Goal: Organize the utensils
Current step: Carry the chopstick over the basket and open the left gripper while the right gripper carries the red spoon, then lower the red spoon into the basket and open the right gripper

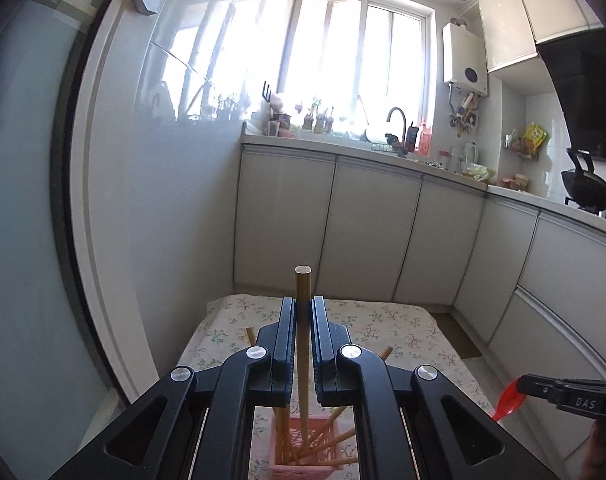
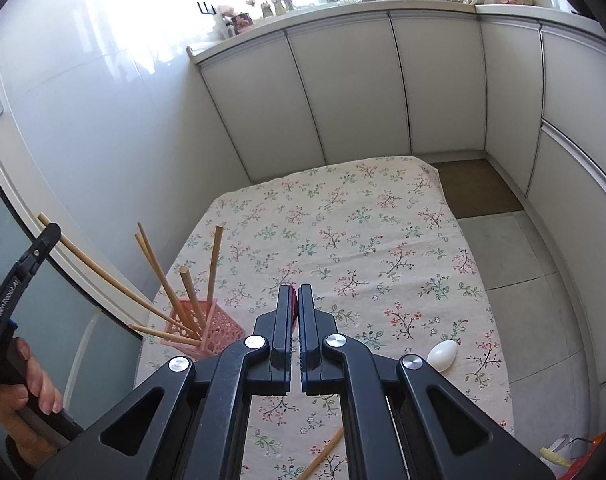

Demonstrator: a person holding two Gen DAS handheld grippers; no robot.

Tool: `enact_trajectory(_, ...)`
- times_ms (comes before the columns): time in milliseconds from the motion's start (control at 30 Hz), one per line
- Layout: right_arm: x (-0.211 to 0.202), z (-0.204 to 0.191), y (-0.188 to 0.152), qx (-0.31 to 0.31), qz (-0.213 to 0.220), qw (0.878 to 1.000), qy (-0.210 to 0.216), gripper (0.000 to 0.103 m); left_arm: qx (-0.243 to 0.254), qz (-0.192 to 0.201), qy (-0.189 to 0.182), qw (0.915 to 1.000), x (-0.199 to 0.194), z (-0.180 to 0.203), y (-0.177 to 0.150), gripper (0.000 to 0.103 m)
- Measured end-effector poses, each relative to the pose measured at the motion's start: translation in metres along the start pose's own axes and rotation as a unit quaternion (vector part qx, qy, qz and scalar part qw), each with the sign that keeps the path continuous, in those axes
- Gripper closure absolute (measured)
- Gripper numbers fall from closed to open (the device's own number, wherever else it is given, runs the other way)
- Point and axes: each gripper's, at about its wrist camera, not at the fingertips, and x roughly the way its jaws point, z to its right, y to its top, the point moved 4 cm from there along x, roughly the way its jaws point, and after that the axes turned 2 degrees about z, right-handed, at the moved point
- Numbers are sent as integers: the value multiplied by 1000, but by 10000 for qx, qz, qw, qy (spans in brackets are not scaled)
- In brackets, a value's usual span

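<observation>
My left gripper [image 1: 303, 308] is shut on a wooden chopstick [image 1: 303, 320] and holds it over the pink basket [image 1: 323, 462], its lower end inside among several other chopsticks. In the right wrist view the left gripper [image 2: 43, 240] is at the far left with the chopstick [image 2: 103, 276] slanting down into the pink basket [image 2: 219, 334]. My right gripper [image 2: 295, 298] is shut on a red spoon [image 2: 293, 300], of which only a sliver shows; the spoon [image 1: 511, 398] shows red in the left wrist view, held by the right gripper [image 1: 521, 388].
The floral tablecloth [image 2: 363, 240] covers the table. A white spoon [image 2: 443, 354] lies at the right. One loose chopstick [image 2: 323, 454] lies near the front edge. Kitchen cabinets [image 2: 343, 92] stand beyond the table.
</observation>
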Motion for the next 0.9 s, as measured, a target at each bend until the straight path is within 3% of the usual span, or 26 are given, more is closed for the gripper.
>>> enact_trajectory(200, -6, -2, 1, -2, 148, 9999, -2, 101, 205, -514, 135, 9984, 34, 1, -24, 96)
enact_trajectory(300, -12, -9, 3, -92, 293, 9995, -19, 101, 76, -828, 106, 9965, 47, -5, -37, 94)
enact_trajectory(433, -26, -20, 8, -192, 486, 9986, 62, 101, -148, -1087, 58, 9939, 47, -15, -46, 61)
enact_trajectory(500, -36, -28, 11, -255, 638, 9976, 105, 101, -167, -1149, 84, 9932, 41, -18, -47, 59)
enact_trajectory(667, -67, -50, 21, -396, 1126, 9926, 211, 101, -188, -1377, 320, 9898, 26, -25, -51, 45)
enact_trajectory(733, -77, -61, 26, -444, 1306, 9902, 213, 101, -111, -1450, 617, 9874, 19, -29, -55, 43)
enact_trajectory(900, -76, -100, 38, -783, 1535, 9850, 138, 101, 103, -1699, 763, 9824, 12, -32, -66, 41)
